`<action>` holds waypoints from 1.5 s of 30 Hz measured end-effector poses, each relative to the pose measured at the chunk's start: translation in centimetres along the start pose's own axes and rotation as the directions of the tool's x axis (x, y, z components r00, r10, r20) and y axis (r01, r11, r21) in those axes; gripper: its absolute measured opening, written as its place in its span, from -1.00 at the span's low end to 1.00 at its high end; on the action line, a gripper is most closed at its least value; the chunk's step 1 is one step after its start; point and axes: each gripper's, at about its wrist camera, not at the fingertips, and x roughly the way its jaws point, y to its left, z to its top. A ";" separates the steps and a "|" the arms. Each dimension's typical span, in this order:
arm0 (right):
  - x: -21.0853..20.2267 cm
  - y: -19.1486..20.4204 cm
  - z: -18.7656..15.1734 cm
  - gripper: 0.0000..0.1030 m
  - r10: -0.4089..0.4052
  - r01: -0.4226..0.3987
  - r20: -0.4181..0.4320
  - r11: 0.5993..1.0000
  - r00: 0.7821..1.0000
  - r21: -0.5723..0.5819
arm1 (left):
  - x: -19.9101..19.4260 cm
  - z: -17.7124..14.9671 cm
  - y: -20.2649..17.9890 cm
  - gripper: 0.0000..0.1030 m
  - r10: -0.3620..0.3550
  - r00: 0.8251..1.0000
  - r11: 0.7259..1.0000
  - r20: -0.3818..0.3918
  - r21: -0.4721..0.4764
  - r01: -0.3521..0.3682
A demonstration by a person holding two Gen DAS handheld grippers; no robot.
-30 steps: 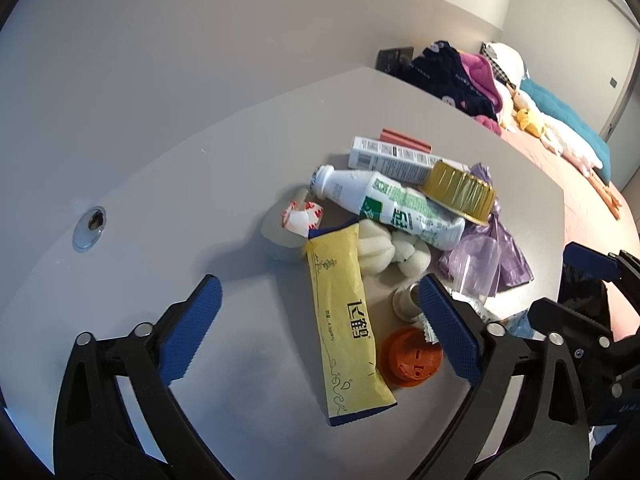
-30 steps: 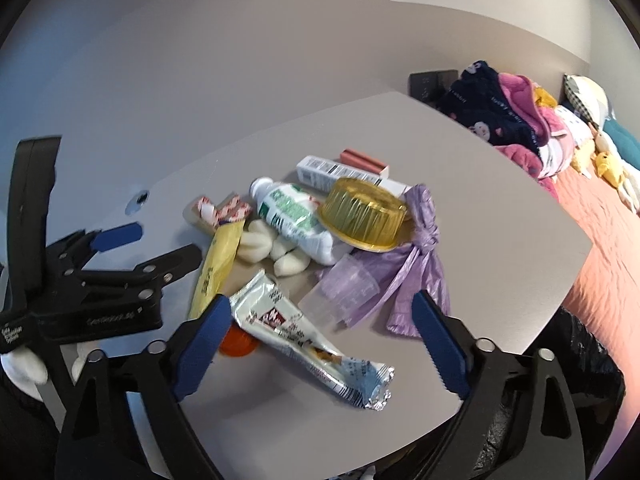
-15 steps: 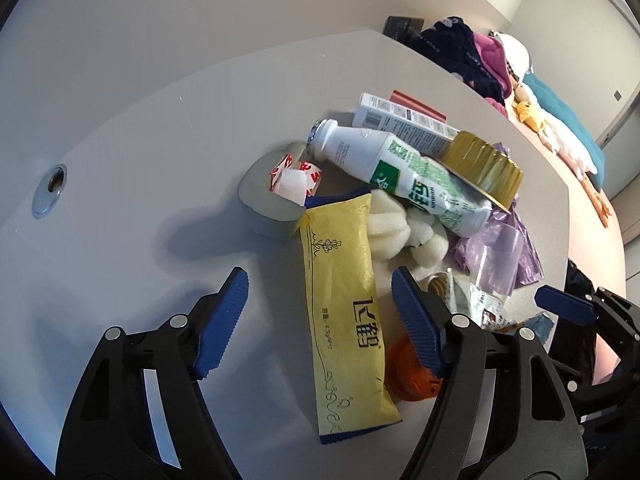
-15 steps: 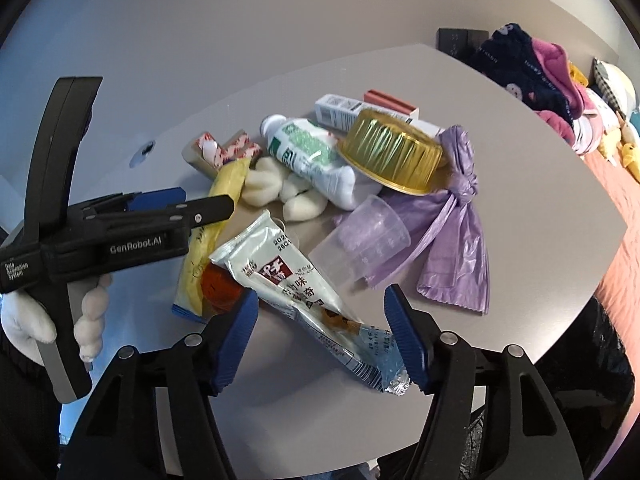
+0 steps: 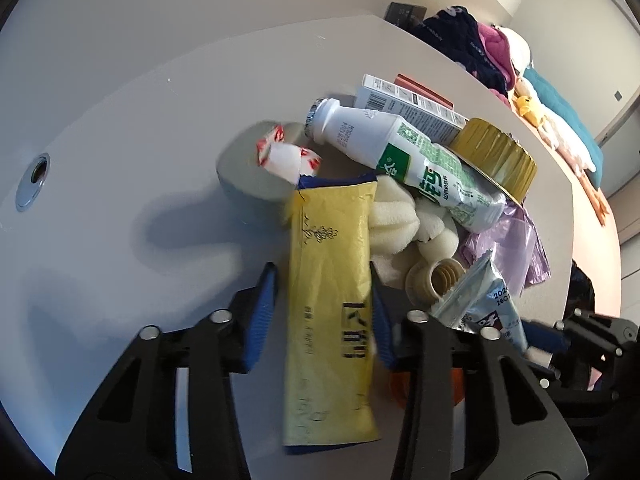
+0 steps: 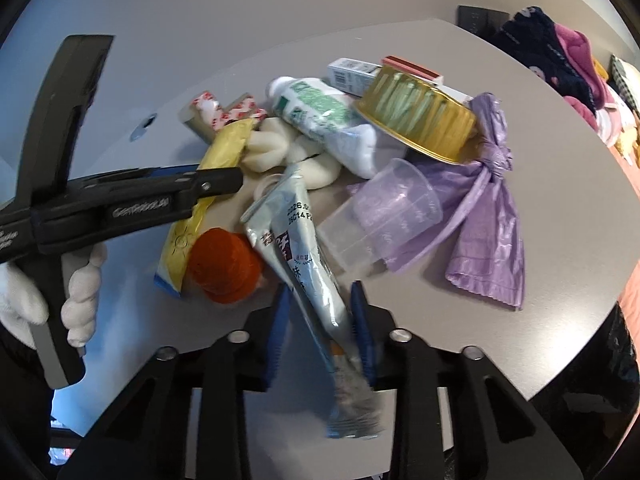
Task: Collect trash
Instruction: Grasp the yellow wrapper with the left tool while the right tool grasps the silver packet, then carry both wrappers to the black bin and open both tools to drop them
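Left tongs point(image 5: 323, 304) closing around the long flat yellow sachet point(image 5: 330, 280), blue ribbed pads at both its edges; the right pad touches it, contact on the left not clear. Sachet is glossy foil-like film, dark blue at the ends, lying flat on the smooth grey bench point(image 5: 120, 140) and running out past the tongs tips.

Right tongs point(image 6: 320, 316) closing on a crinkly silver snack wrapper point(image 6: 304, 256), pads against both sides, wrapper squeezed narrow between them, its torn end trailing back toward the camera.

Rest of the trash pile lies beyond both tongs:
- white plastic bottle point(image 5: 400, 156) with green label, on its side, foil-sealed mouth
- ribbed gold foil cup point(image 6: 420, 116), leaning tilted on the pile
- lumpy white foam netting point(image 5: 396, 216), soft and ridged
- clear plastic cup point(image 6: 384, 216) on its side, beyond the right tongs
- knotted thin purple bag point(image 6: 488, 240), wrinkled, to the right of that
- orange round cap point(image 6: 222, 268) just left of the right tongs
- grey tape roll point(image 5: 248, 176) with a red-and-white wrapper point(image 5: 286, 156) on top
- white carton point(image 5: 408, 104), rectangular, farthest out

A white-gloved hand point(image 6: 76, 304) holds the left tongs' handle.
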 end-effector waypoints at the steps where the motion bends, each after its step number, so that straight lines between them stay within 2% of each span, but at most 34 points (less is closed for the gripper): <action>1: -0.2 0.2 -0.1 -0.56 0.010 -0.010 0.005 1.000 1.000 -0.006 | -0.1 0.0 0.1 -0.42 -0.002 1.000 1.000 0.005 -0.004 0.002; 5: -1.2 0.5 -0.1 -0.63 0.041 -0.041 0.040 0.999 0.998 -0.011 | -1.0 -0.1 0.1 -0.53 -0.006 0.999 1.000 0.039 0.000 0.006; 12: -3.7 0.6 0.5 -0.63 0.087 -0.089 0.111 0.996 0.990 0.005 | -3.6 0.1 -0.3 -0.54 -0.021 0.995 1.000 0.094 0.004 0.021; 21: -7.6 -2.1 0.9 -0.63 0.098 -0.109 0.195 0.993 0.976 0.046 | -6.5 0.5 -2.0 -0.54 -0.049 0.987 0.998 0.152 0.034 0.044; 26: -8.7 -1.9 0.5 -0.63 0.081 -0.099 0.228 0.993 0.970 0.069 | -7.1 0.8 -3.8 -0.53 -0.073 0.984 0.996 0.163 0.070 0.062; 33: -11.0 -3.9 -1.1 -0.63 0.032 -0.070 0.269 0.989 0.963 0.133 | -7.3 1.2 -7.3 -0.53 -0.123 0.980 0.984 0.159 0.148 0.099; 45: -15.4 -8.6 -5.0 -0.63 -0.092 -0.004 0.333 0.961 0.939 0.275 | -6.4 1.8 -14.8 -0.53 -0.232 0.966 0.935 0.115 0.299 0.189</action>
